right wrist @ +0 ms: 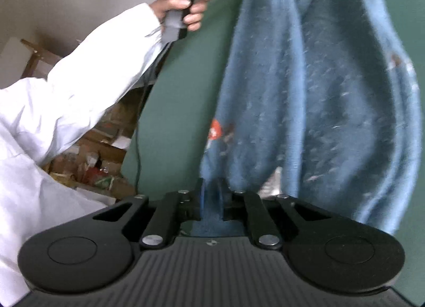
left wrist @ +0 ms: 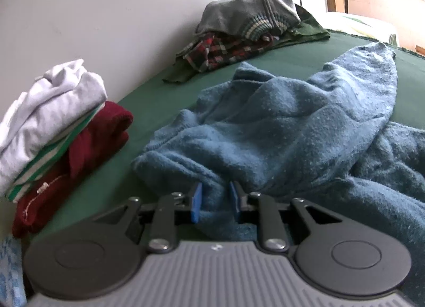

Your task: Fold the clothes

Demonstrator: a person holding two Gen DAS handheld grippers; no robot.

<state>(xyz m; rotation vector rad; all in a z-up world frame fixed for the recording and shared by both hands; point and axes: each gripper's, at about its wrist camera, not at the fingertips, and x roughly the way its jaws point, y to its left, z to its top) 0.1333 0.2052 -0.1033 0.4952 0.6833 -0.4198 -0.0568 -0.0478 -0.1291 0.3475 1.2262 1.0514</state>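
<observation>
A blue fleece sweater point(left wrist: 292, 126) lies crumpled on the green bed cover point(left wrist: 159, 94). In the left wrist view my left gripper point(left wrist: 215, 191) is shut on a thick bunch of the sweater's edge, which fills the gap between the blue pads point(left wrist: 197, 200). In the right wrist view, which is blurred, the sweater point(right wrist: 318, 81) stretches lengthwise over the cover point(right wrist: 172, 121) with an orange-and-white print point(right wrist: 216, 129) near its edge. My right gripper point(right wrist: 212, 187) is shut on a fold of it. At the top, a hand point(right wrist: 186, 9) in a white sleeve holds the other gripper's handle.
A folded stack sits at the left by the wall: a white top point(left wrist: 53, 110) over a green-striped piece and a maroon one point(left wrist: 87, 147). An unfolded heap with a grey sweater point(left wrist: 247, 15) and a plaid shirt point(left wrist: 223, 49) lies at the back. Cluttered boxes point(right wrist: 101, 158) lie beside the bed.
</observation>
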